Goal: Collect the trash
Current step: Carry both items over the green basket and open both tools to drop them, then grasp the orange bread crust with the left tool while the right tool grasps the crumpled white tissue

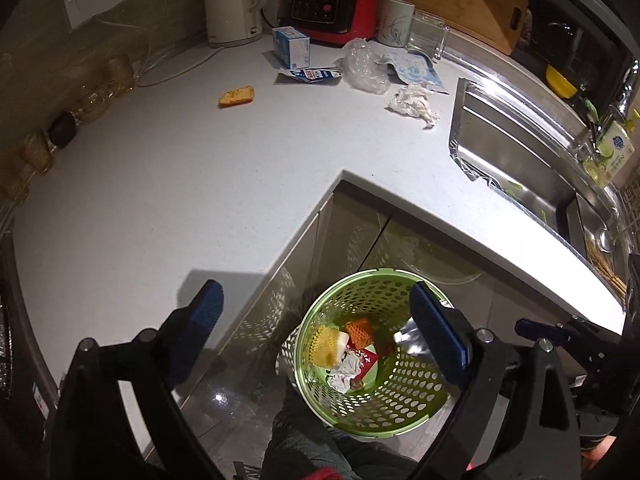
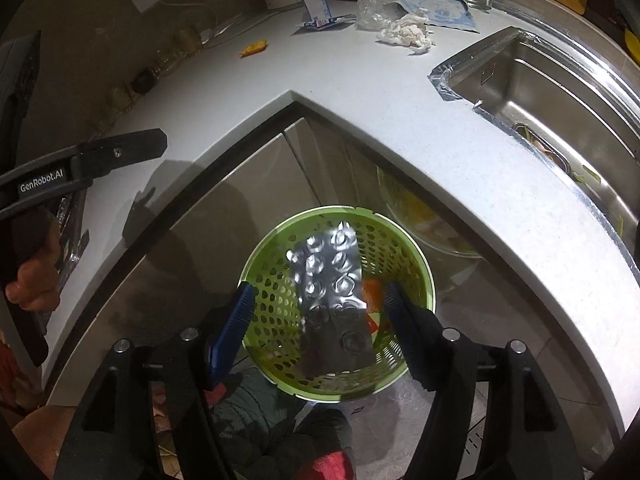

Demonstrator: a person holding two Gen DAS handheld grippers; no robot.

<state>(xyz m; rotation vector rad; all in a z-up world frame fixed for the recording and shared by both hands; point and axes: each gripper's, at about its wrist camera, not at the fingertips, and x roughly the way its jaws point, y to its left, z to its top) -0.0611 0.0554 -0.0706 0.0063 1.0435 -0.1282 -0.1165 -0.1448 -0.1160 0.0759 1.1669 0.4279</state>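
bin: green perforated basket (image 2: 404,240) on the floor, tucked into the worktop's (image 1: 200,200) inner corner so both hands can drop into it; scraps already inside.
right gripper (image 2: 318,312): over the basket mouth, jaws apart; silver blister sheet (image 2: 328,276) lies between them, apparently loose and dropping in.
left gripper (image 1: 316,312): jaws wide, empty, partly over the worktop edge beside the bin.
left to collect: crumpled tissue (image 1: 412,100), clear plastic bag (image 1: 364,66), blue-white cartons (image 1: 292,46) and orange scrap (image 1: 237,96), all toward the back edge.
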